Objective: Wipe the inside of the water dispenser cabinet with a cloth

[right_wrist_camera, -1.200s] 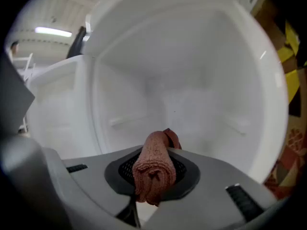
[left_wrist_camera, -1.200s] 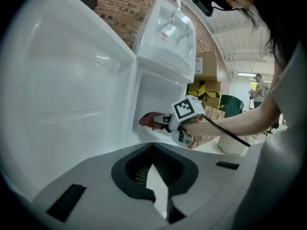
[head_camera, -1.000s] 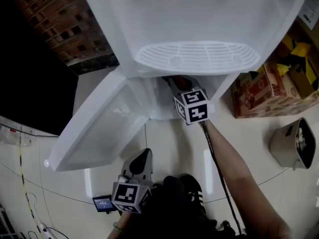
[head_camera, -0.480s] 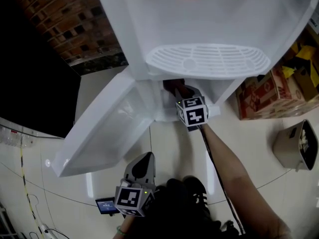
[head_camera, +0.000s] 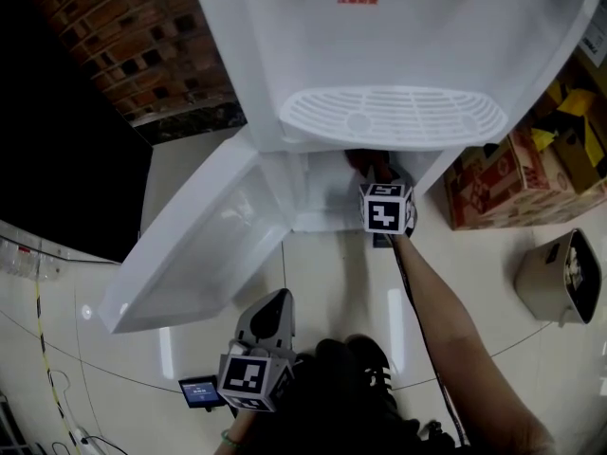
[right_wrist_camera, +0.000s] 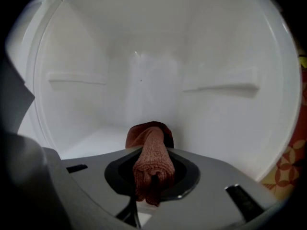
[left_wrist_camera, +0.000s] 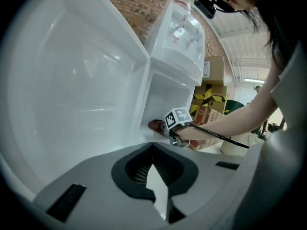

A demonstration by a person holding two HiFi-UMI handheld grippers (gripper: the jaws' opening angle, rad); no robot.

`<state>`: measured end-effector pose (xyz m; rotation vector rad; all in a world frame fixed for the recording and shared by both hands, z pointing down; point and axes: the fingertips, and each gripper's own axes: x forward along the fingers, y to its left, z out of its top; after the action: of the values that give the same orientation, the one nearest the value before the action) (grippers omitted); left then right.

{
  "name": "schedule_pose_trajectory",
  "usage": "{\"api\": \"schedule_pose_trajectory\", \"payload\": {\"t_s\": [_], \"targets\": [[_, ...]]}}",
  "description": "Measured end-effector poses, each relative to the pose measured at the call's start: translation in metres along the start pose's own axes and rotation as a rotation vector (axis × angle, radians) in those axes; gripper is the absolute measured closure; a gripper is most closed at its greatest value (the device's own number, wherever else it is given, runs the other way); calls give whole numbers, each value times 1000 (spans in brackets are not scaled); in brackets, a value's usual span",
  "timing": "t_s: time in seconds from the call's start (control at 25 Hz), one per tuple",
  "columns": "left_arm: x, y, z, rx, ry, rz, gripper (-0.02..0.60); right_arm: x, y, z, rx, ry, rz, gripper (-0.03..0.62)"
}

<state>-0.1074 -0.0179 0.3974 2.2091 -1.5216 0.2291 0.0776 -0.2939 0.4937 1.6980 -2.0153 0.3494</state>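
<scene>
The white water dispenser (head_camera: 398,27) stands with its lower cabinet door (head_camera: 199,245) swung open to the left. My right gripper (head_camera: 379,173) reaches into the cabinet under the drip grille (head_camera: 394,117), its marker cube (head_camera: 386,209) at the opening. It is shut on a reddish-brown cloth (right_wrist_camera: 151,162), whose bunched end (right_wrist_camera: 148,131) lies near the cabinet floor (right_wrist_camera: 96,143) by the back wall. The cloth (left_wrist_camera: 156,125) also shows in the left gripper view. My left gripper (head_camera: 273,306) hangs low outside the cabinet, shut and holding nothing.
Shelf ledges (right_wrist_camera: 76,78) run along both cabinet side walls. Cardboard boxes (head_camera: 512,173) stand right of the dispenser, a beige bin (head_camera: 560,273) nearer me. A brick wall (head_camera: 142,36) is behind at left. A small blue-screened device (head_camera: 199,390) and cables (head_camera: 47,377) lie on the tiled floor.
My right gripper has slid to the right inside the cabinet with the cloth. The left gripper has stayed where it was.
</scene>
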Motion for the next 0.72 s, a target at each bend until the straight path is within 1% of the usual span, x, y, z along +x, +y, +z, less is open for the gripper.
{"api": "schedule_pose_trajectory", "payload": {"t_s": [0.12,0.2,0.24,0.32,0.44,0.56,0.64,0.72], "targets": [[0,0,1,-3,-4,2,586,-1,-4,-2,-15,9,-46,522],[-1,0,2,-5,-5,3,586,-6,-4,1,-3,0,-36,522],[-1,0,2,-5,-5,3,586,-8,-1,4,13,-14,-10,522],[-1,1,2,-8,-5,3,586,-17,15,14,22,-65,70,522],[1,-1,3,-11,-8,0,586,-43,64,30,-5,-145,226,520],[3,-7,3,-5,-6,-11,586,-64,110,28,-15,-157,351,522],[4,-9,2,-3,-3,-14,586,-68,127,17,-34,-134,383,520],[3,-9,2,-2,0,-11,586,-63,127,1,-46,-96,370,522]]}}
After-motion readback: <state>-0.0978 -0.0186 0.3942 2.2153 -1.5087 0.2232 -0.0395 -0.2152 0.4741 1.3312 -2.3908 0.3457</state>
